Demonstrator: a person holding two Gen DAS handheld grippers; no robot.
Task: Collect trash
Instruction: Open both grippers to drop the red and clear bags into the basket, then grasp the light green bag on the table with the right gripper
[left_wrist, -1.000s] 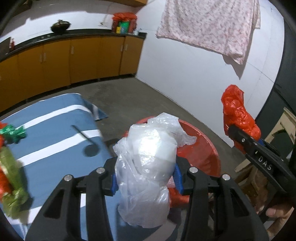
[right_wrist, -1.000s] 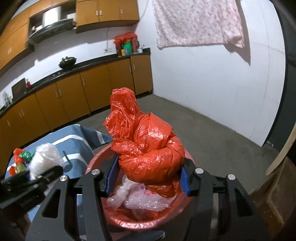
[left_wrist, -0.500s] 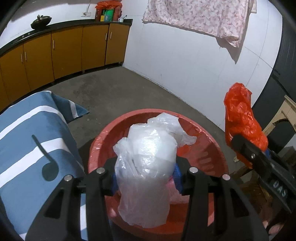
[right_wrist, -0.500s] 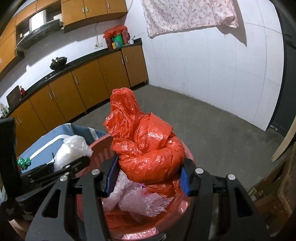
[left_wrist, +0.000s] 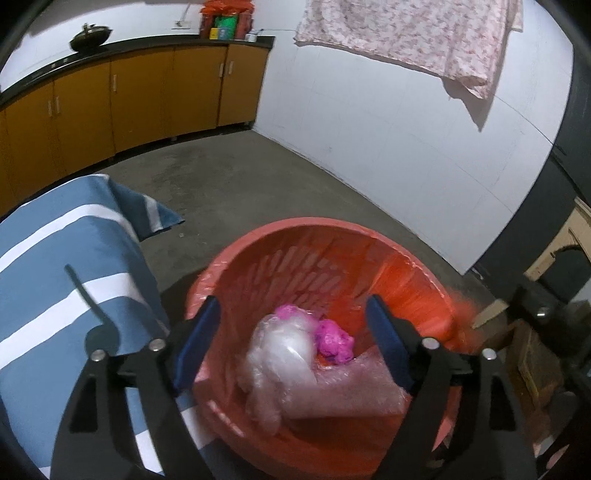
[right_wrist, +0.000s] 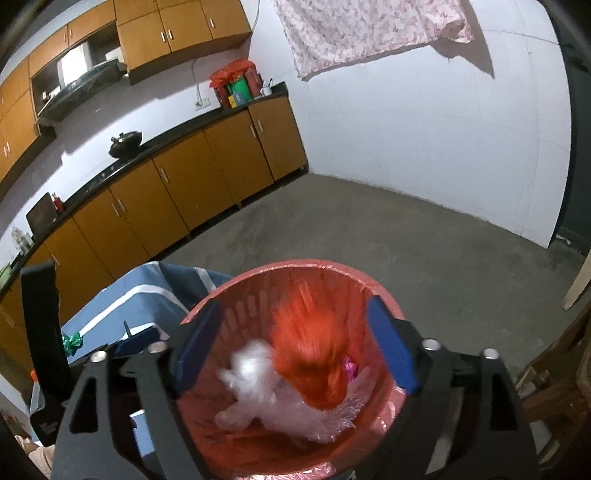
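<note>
A red trash basket (left_wrist: 325, 236) with a red liner stands on the floor below both grippers; it also shows in the right wrist view (right_wrist: 295, 269). My left gripper (left_wrist: 293, 339) is open and empty above it. A clear plastic bag (left_wrist: 280, 350) lies inside on bubble wrap (left_wrist: 354, 391), beside a pink scrap (left_wrist: 334, 341). My right gripper (right_wrist: 295, 343) is open and empty above the basket. A red plastic bag (right_wrist: 306, 350), motion-blurred, is dropping into the basket beside the clear bag (right_wrist: 251, 373).
A table under a blue cloth with white stripes (left_wrist: 55, 280) stands left of the basket. A green wrapper (right_wrist: 72, 341) lies on it. Yellow cabinets (right_wrist: 177, 199) line the far wall. Wooden pieces (left_wrist: 535, 354) stand at the right.
Both grippers opened over the basket. The clear bag fell from the left gripper into the basket. The red bag left the right gripper and is falling in.
</note>
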